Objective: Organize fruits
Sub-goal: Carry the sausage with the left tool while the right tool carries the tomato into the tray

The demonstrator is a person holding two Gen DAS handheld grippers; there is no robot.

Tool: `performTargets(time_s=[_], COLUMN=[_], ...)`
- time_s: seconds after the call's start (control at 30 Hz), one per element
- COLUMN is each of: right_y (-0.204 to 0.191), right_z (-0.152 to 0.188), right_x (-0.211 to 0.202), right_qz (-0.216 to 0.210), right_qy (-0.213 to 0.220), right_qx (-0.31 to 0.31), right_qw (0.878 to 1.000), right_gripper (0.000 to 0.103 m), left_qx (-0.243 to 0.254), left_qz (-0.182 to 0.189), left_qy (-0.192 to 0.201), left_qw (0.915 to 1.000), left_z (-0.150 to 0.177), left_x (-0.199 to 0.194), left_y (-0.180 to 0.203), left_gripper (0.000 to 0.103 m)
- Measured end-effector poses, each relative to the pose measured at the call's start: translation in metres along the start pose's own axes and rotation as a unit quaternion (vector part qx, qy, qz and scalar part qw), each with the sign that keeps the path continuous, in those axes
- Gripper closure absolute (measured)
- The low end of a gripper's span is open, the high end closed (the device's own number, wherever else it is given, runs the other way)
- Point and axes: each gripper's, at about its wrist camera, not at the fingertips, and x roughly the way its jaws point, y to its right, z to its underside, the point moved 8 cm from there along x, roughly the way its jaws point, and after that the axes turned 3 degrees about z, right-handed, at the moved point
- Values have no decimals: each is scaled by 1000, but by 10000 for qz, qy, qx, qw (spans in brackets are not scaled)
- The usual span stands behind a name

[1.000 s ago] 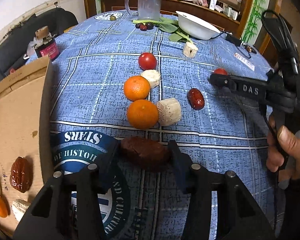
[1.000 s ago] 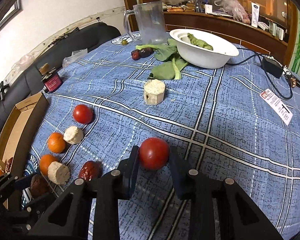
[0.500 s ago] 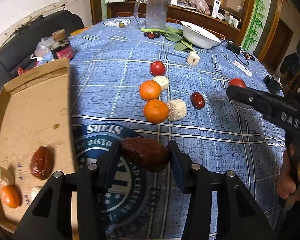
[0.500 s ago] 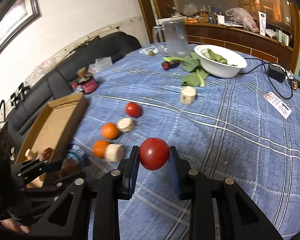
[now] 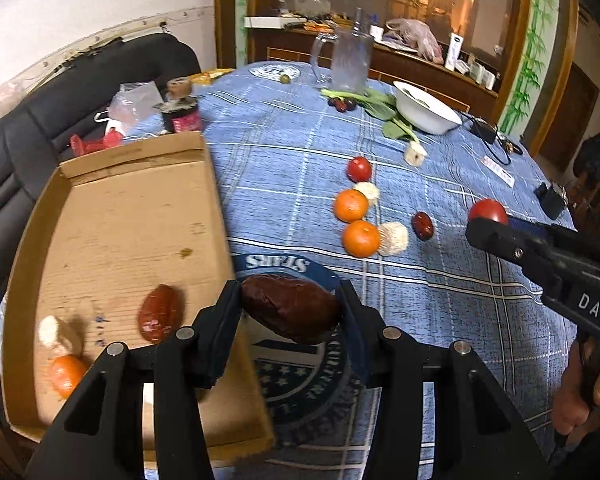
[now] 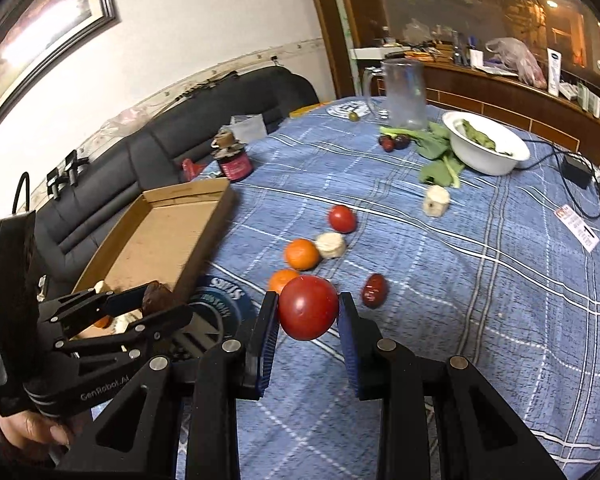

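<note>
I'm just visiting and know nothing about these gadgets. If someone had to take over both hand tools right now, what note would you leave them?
Left gripper: shut on a dark brown wrinkled date, lifted beside the flat cardboard tray.
Right gripper: shut on a round red tomato, lifted over the blue checked tablecloth.
Done: the tray already holds a reddish date, a small orange and a pale cut chunk.
Left: set down both held fruits, then collect from the cloth two oranges, another tomato, a red date and the pale chunks.
</note>
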Motion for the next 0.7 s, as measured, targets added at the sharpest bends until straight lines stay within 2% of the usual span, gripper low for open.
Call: performTargets(time_s=[0.7], right_y=[-64], right_z=[-8], right_x=[12], right_qz=[-280], right_qy=[-67], right_qx=[-439], right_qw=[9986], right_gripper=[74], left_qx=[-490], left_qz=[-291], left_qy=[187], left_qw=[9982], left_z=[3], left_x=[-22], left_y=[-66], left_gripper=[57])
